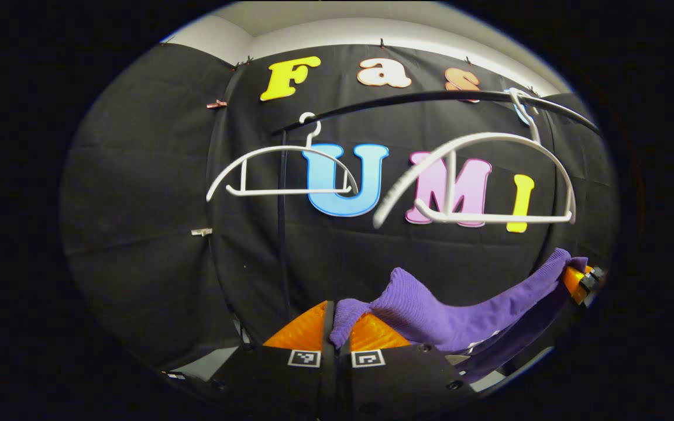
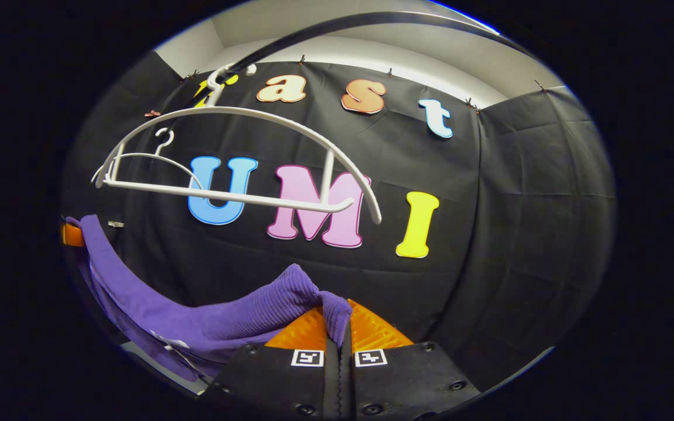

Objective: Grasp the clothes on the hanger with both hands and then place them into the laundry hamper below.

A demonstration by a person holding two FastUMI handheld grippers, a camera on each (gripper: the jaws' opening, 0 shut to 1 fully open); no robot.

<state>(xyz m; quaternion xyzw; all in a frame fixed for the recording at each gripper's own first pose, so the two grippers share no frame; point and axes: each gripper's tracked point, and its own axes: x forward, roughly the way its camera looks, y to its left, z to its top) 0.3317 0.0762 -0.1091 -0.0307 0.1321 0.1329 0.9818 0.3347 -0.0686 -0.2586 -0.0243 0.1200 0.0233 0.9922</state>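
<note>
Purple ribbed knit garment [image 1: 430,318] hangs slung between the two hand-held grippers, its long axis running from one to the other and sagging in the middle, already clear of the hangers above. At the left end, the left gripper [image 1: 337,333] is closed with a bunched corner of the knit pinched between its fingers; at the right end, the right gripper [image 2: 337,330] is closed on the opposite corner in the same way, so each hand carries one end and neither is nearer the load than the other. Above and well apart from the cloth, two bare white plastic hangers hook over one black rail [image 1: 430,96]: the farther hanger [image 1: 281,169] to the left, the nearer hanger [image 1: 477,181] to the right. One garment, two grippers, two hangers, one rail. The laundry hamper sits somewhere below by the task's wording, so the coming move is, by my reading, a level lowering of both ends together.
</note>
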